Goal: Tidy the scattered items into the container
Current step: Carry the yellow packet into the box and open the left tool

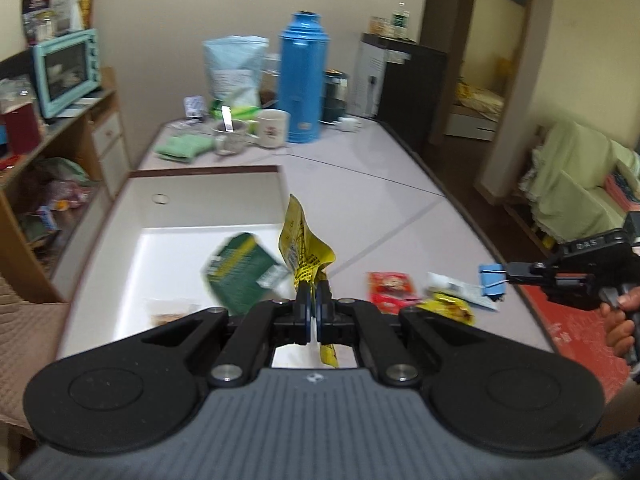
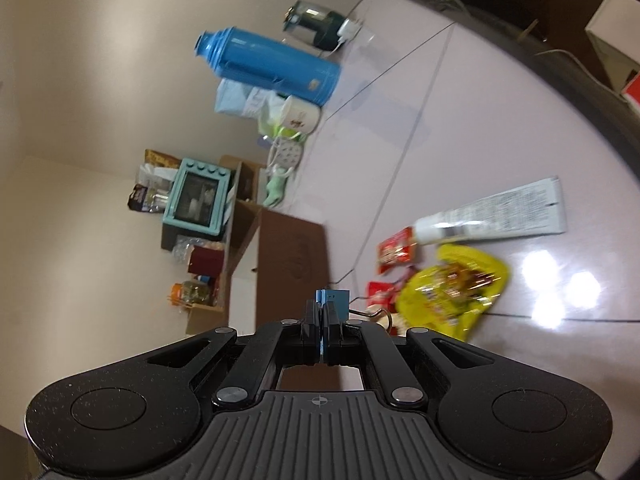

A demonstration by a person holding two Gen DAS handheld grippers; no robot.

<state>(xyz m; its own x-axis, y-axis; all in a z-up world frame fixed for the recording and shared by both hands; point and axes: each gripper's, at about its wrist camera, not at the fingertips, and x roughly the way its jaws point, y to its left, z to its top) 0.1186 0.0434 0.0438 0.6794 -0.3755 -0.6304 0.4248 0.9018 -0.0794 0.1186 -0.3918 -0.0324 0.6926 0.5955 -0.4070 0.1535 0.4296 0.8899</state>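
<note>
My left gripper [image 1: 314,298] is shut on a crumpled yellow packet [image 1: 302,240], held above the right edge of the white container [image 1: 200,200]. Inside the container lie a blurred green box [image 1: 240,272] and a clear snack packet [image 1: 172,314]. At the right, my right gripper [image 1: 507,277] is shut on a blue binder clip [image 1: 491,278] above the table. In the right wrist view, the right gripper [image 2: 322,308] pinches that binder clip [image 2: 334,297], its wire handle sticking out. On the table remain a red packet [image 1: 390,286], a yellow snack bag [image 2: 452,292] and a white tube [image 2: 492,216].
A blue thermos [image 1: 300,76], a mug [image 1: 272,128], a glass cup [image 1: 230,138], a green cloth [image 1: 182,148] and bags crowd the table's far end. A teal toaster oven [image 1: 66,70] sits on shelves at left. A red mat [image 1: 576,320] lies at right. The container's brown outer wall [image 2: 292,256] shows.
</note>
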